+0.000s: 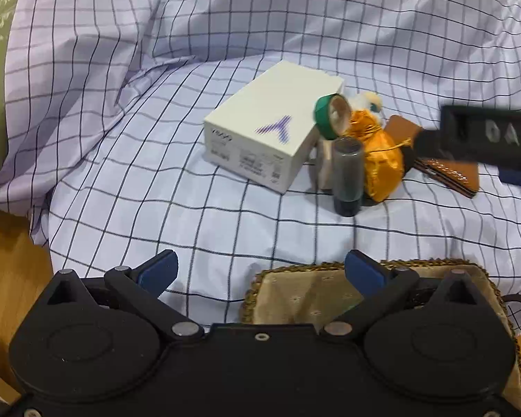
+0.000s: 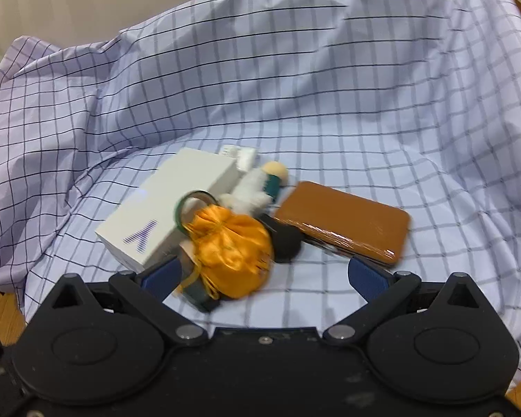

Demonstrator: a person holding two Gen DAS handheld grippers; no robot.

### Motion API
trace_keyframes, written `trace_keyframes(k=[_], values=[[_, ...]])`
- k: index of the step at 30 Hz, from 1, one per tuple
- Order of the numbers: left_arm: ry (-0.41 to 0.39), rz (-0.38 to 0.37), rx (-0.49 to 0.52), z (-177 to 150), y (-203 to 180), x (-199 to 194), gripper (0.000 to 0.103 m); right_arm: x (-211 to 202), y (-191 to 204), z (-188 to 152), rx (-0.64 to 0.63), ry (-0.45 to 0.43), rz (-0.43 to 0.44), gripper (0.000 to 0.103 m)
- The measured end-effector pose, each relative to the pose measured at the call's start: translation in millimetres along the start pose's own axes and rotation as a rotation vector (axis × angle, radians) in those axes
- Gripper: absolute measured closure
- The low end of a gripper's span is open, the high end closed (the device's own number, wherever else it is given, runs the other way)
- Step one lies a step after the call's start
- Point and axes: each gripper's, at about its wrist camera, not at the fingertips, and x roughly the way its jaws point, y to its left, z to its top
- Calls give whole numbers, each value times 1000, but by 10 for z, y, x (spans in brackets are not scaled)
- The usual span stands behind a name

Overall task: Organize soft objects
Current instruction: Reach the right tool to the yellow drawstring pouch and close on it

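An orange satin drawstring pouch [image 2: 232, 250] lies on the checked cloth, just in front of my open right gripper [image 2: 264, 278], close to its left finger and not held. The pouch [image 1: 378, 160] also shows in the left wrist view. Behind it lies a white plush toy [image 2: 257, 191] with a green band. My left gripper [image 1: 260, 274] stands open above a beige braided cushion [image 1: 316, 295], well short of the pile. The right gripper's body [image 1: 486, 135] enters the left wrist view at the right edge.
A white box [image 2: 163, 215] with a purple mark, a green tape roll [image 1: 324, 116], a dark cylinder [image 1: 347, 173] and a brown wallet [image 2: 347, 222] crowd around the pouch. The checked cloth [image 1: 156, 180] rises in folds behind. Wooden floor [image 1: 3, 278] shows at the left.
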Motion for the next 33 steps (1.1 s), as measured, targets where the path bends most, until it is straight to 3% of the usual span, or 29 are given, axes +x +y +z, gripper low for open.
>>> trace_keyframes(k=[6, 16, 27, 33], values=[[21, 2, -24, 6, 108, 72, 4, 210, 241, 118, -48, -21, -8, 1], [38, -8, -28, 12, 98, 153, 4, 653, 183, 297, -14, 32, -74, 1], [40, -16, -13, 42, 21, 168, 4, 577, -424, 275, 119, 12, -270, 2], [47, -19, 6, 38, -69, 193, 4, 454, -182, 376, 81, -11, -105, 2]])
